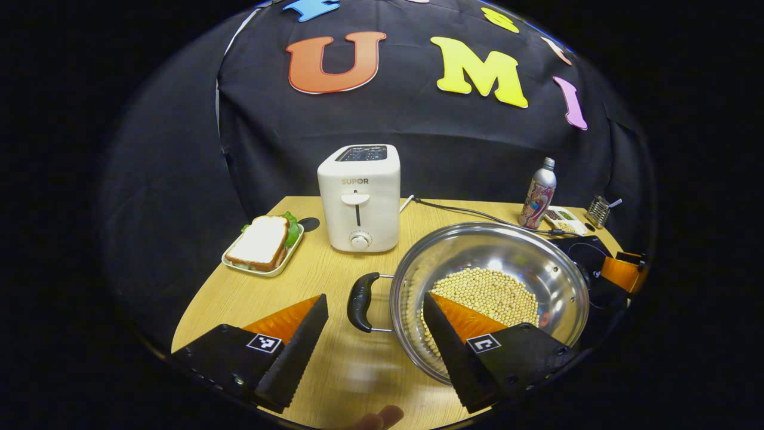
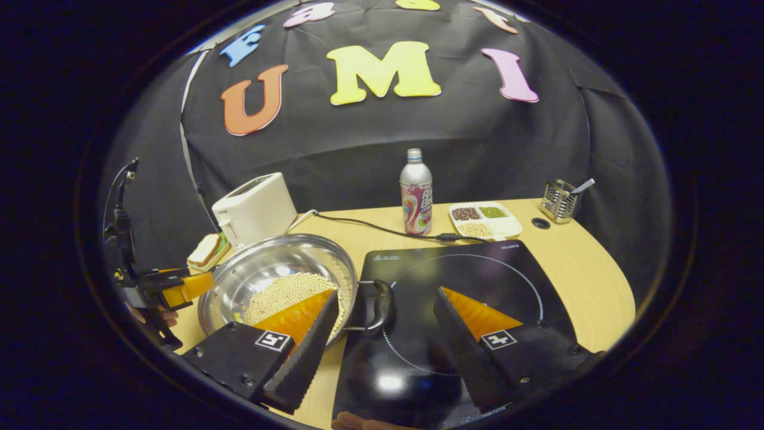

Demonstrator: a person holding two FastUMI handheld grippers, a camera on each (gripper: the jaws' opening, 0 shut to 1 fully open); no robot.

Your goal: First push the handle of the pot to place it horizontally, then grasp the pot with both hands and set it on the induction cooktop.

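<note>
A steel pot (image 1: 507, 239) with soybeans (image 1: 489, 292) in it stands on the wooden table, left of the black induction cooktop (image 2: 477, 269). Its two black handles point sideways. In the left gripper view my left gripper (image 1: 375, 298) is open, and the pot's left handle (image 1: 362, 301) lies between its fingers without touching either. In the right gripper view my right gripper (image 2: 387, 295) is open around the other handle (image 2: 380, 304), which reaches over the cooktop's left edge. The pot (image 2: 268, 263) fills the left of that view, with the left gripper (image 2: 194, 285) beyond it. The right gripper (image 1: 621, 272) shows past the pot's far rim.
Behind the pot stand a white toaster (image 1: 359, 197) and a sandwich on a plate (image 1: 262, 242). A cable (image 2: 370, 226) runs across the table to the cooktop. A bottle (image 2: 416, 194), a tray of grains (image 2: 484, 220) and a wire holder (image 2: 559, 200) stand at the back.
</note>
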